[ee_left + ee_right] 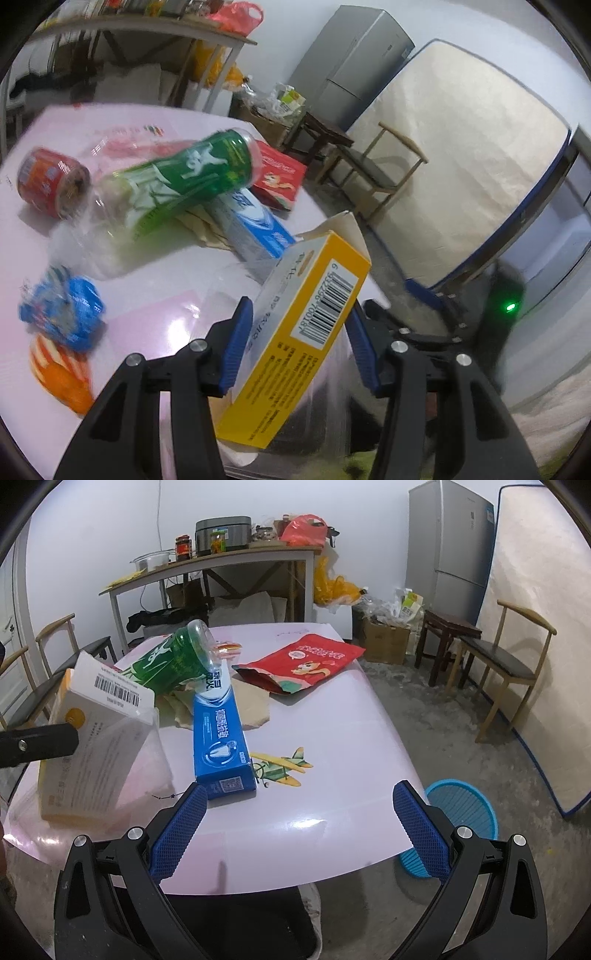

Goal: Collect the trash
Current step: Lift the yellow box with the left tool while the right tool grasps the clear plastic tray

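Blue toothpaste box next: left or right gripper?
Right. The right gripper is open and empty, and the toothpaste box lies just ahead of its left finger. The left gripper is shut on the yellow carton.

A lived-in home room used for dining and storage. Upper right: grey refrigerator [448, 542] beside a mattress [535, 627] propped against the wall. Top centre: side table [221, 563] bearing a rice cooker [223, 531] and jars. Wooden chairs [506, 657] flank the pink table [332, 775].
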The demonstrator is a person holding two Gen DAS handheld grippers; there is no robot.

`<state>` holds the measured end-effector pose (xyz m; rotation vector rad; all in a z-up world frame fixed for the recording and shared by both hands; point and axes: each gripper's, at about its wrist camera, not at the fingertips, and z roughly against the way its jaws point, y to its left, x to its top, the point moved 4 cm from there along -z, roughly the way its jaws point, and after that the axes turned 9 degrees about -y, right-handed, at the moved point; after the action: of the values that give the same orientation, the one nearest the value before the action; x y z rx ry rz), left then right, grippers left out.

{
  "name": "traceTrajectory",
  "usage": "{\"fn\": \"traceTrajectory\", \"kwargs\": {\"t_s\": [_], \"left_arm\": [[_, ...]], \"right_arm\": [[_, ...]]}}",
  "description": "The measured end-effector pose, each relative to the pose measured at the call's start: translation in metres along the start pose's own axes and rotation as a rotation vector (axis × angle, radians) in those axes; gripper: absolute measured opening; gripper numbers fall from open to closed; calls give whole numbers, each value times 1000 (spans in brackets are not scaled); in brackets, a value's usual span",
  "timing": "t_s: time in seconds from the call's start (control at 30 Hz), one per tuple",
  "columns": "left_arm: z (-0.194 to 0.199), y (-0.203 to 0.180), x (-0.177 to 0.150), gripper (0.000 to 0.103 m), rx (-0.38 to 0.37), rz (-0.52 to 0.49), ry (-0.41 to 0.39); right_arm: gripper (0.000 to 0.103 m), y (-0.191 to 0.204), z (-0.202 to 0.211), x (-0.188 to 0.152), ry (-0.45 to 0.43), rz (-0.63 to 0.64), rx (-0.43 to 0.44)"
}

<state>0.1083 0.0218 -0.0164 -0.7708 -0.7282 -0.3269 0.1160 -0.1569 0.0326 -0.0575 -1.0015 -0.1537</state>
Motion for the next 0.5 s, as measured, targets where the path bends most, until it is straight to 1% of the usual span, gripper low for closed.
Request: {"fn": "traceTrajectory", "kwargs": {"t_s": [0.07,0.2,0.33,0.4,0.5], "left_arm": [[-1,-2,0,50,-14,20,3],[-1,-4,-1,50,-13,20,5],[-5,-10,-4,50,26,-17,20],[-5,-13,-6,50,29,-27,29],[-8,-18,-12,50,66,-70,46]], "right_arm": [[96,0,1,0,0,-2,-1],[96,-1,1,0,2,-8,-2],[96,-2,1,-1,4,-15,0],[96,-2,1,-1,8,-18,3],[96,-4,0,-6,30,-39,26]]}}
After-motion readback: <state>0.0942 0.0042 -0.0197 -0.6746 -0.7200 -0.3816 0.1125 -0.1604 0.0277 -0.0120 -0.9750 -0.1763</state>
